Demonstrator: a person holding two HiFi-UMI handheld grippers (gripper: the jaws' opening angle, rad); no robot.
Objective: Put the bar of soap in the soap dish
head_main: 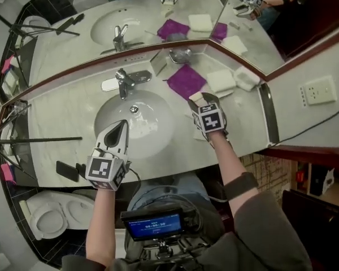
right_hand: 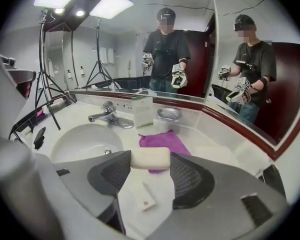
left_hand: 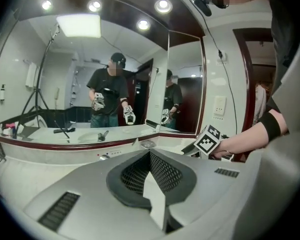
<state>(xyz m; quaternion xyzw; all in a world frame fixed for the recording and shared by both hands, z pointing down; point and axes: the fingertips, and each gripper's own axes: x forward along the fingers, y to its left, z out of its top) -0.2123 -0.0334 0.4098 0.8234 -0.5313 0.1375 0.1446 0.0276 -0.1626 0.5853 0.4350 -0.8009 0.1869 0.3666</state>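
- The bar of soap (right_hand: 150,158) is pinched by the fingers of the right gripper (right_hand: 150,165); the left gripper (left_hand: 150,155) is closed and empty.
- It is best lowered level into the far soap dish (right_hand: 169,114).

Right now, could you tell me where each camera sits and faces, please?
Head view: on the person's head, looking steeply down at the white marble counter; forearms, left gripper, right gripper show.
Left gripper view: on that gripper, facing the wall mirror; shut, empty jaws show.
Right gripper view: on that gripper, facing the chrome tap; jaws clamp the cream soap bar.
Shared with head view: the square purple cloth.
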